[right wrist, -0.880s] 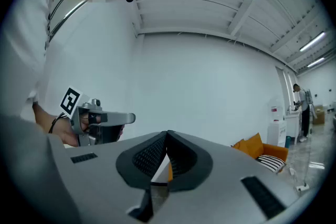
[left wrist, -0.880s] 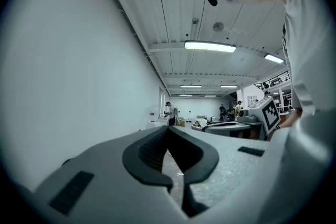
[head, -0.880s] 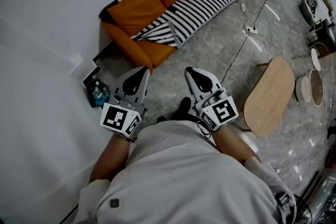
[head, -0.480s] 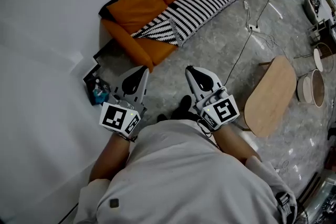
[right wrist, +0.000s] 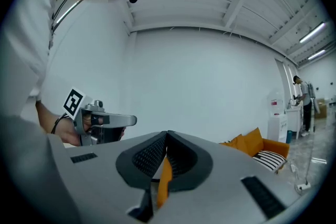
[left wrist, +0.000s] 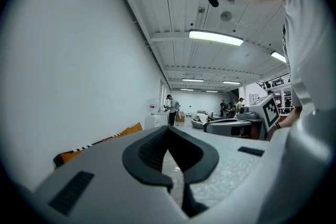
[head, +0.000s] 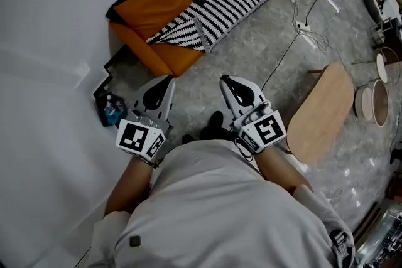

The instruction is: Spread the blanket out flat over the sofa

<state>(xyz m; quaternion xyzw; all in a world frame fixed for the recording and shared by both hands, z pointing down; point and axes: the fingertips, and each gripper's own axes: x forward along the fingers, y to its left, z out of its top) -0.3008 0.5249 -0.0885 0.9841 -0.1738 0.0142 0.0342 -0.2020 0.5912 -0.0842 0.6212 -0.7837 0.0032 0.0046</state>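
Sofa: an orange sofa [head: 157,3] is seen against a white wall [head: 56,22], at 12 o'clock from both grippers and well apart from them.
Blanket: a black-and-white striped blanket [head: 232,0] is laid along the sofa seat. It is stretched fairly flat towards the 1 o'clock end and is bunched and folded over itself at the 8 o'clock end. The back cushions are seen as bare orange.
Left gripper: the left gripper [head: 166,82] is held level over the floor [head: 251,53], pointed towards 12 o'clock. Its jaw tips are pressed together and nothing is caught between them.
Right gripper: the right gripper [head: 226,81] is held level just beside the left one, pointed the same way. Its jaw tips are closed on each other and nothing is gripped.
Table: a pale wooden table [head: 320,113] with rounded ends is seen at 3 o'clock from the right gripper, near it.
Box: a dark box [head: 108,108] with small items in it is set by the wall at 9 o'clock from the left gripper.
Cable: a thin cable [head: 286,56] is run across the floor between sofa and table, towards 1 o'clock.
Person: a white top [head: 220,210] and both forearms are seen at 6 o'clock.
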